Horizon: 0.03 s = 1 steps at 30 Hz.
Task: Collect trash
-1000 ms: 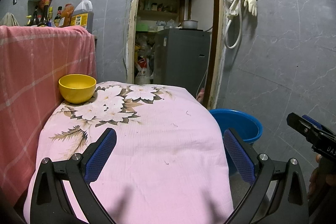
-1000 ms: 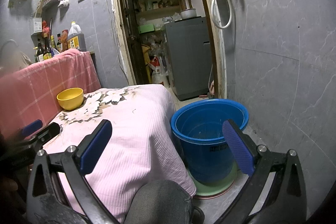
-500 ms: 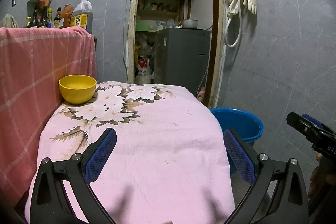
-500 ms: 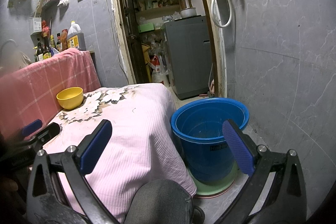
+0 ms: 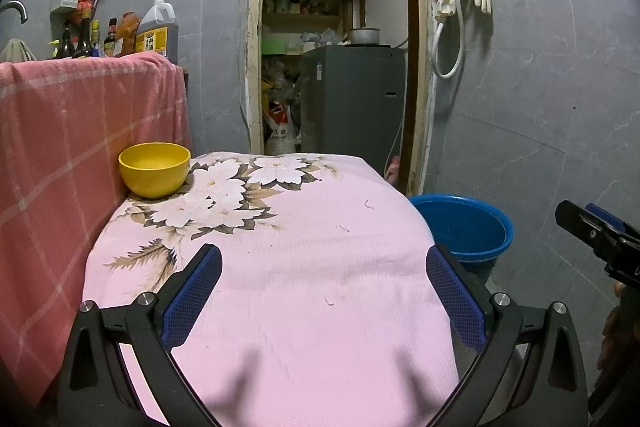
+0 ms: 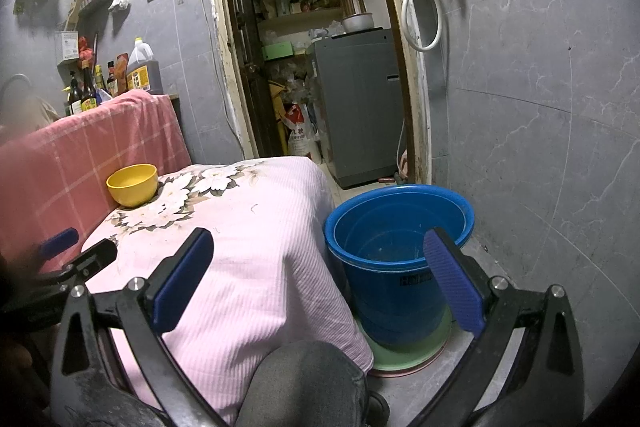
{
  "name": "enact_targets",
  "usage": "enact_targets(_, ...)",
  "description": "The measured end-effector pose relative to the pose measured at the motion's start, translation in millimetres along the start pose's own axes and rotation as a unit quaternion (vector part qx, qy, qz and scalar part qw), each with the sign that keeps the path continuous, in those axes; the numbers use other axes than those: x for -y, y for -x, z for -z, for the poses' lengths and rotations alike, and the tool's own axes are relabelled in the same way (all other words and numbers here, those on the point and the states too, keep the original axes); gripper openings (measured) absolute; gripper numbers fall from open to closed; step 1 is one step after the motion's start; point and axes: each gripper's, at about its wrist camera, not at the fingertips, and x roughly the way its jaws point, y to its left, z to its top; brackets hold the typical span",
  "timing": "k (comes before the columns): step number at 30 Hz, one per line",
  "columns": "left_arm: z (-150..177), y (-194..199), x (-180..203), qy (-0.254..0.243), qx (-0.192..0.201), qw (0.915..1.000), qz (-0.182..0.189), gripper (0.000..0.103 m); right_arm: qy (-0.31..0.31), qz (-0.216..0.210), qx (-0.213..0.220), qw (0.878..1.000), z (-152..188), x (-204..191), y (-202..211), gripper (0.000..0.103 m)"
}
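A table under a pink floral cloth (image 5: 304, 267) (image 6: 256, 247) fills the middle of both views. A few tiny dark scraps (image 5: 329, 301) lie on the cloth. A blue bucket (image 6: 396, 227) (image 5: 464, 227) stands on the floor at the table's right, on a green and pink base. My left gripper (image 5: 320, 291) hovers open over the near part of the cloth, nothing between its blue pads. My right gripper (image 6: 316, 271) is open too, spanning the table's right edge and the bucket; it shows at the right edge of the left wrist view (image 5: 592, 235).
A yellow bowl (image 5: 154, 169) (image 6: 132, 185) sits at the table's far left corner, against a pink checked cloth (image 5: 72, 147). Bottles stand behind it. Beyond is a doorway with a grey appliance (image 5: 352, 107). A person's knee (image 6: 304, 383) is low in the right wrist view.
Almost nothing has moved. The left wrist view has risen very slightly, showing a bit more of the bucket. Both grippers stay open.
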Motion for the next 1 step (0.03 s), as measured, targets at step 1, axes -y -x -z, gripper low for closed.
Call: enact_targets(1,0.0,0.3,-0.3,0.001,0.000,1.0000,0.000,0.100,0.000,0.000,0.000,1.000,1.4,-0.1,0.1,0.103)
